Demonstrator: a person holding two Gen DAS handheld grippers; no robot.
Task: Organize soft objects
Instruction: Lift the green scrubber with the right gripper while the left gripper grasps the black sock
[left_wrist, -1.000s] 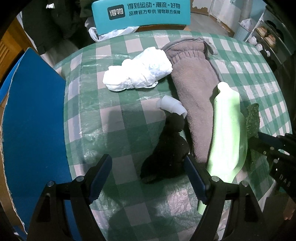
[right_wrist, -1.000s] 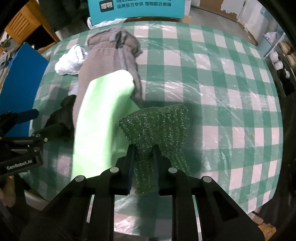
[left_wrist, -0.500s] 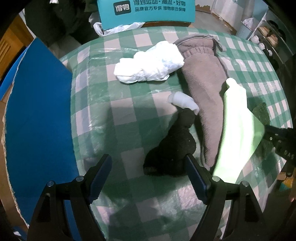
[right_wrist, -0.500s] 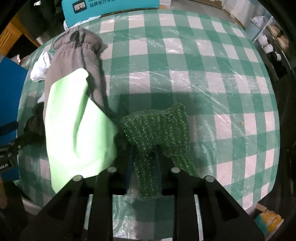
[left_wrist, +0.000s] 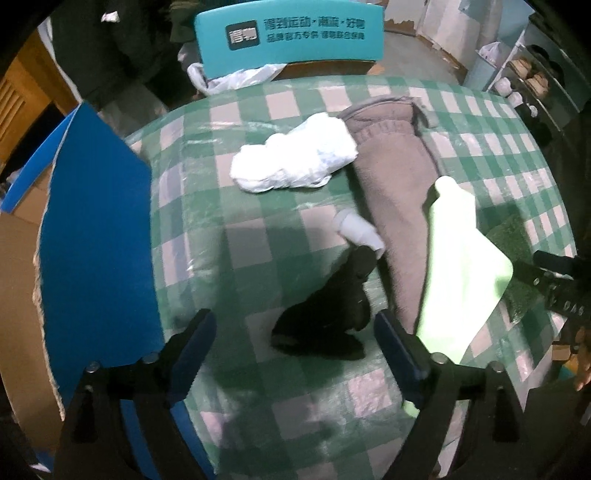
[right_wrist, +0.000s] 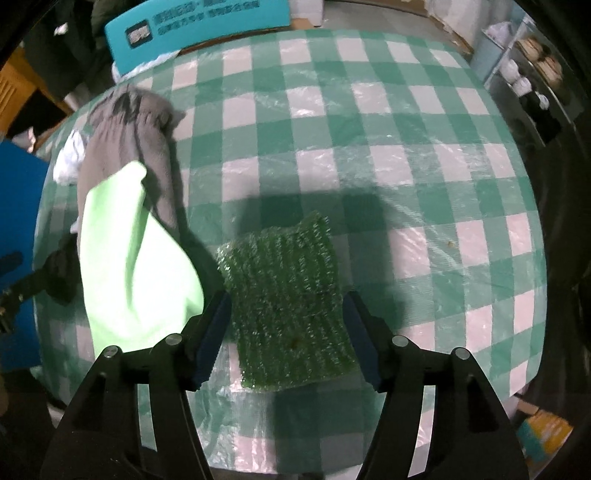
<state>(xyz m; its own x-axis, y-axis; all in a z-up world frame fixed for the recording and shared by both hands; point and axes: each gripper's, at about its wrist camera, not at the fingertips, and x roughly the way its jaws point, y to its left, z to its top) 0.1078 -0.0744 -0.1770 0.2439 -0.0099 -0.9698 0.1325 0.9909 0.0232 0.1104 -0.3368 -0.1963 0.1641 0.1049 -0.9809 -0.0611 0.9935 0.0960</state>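
The right hand-held gripper (right_wrist: 287, 328) is opening over the dark green knitted cloth (right_wrist: 288, 295), which lies flat on the checked surface (right_wrist: 406, 147). A light green cloth (right_wrist: 125, 266) lies to its left.

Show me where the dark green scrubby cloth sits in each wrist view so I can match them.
Left wrist: dark green scrubby cloth at far right edge, partly hidden behind the light green cloth.
Right wrist: it lies centre frame, flat between the opening jaws of the right gripper, pads off it.
Shared landmark: the light green cloth, just beside it.
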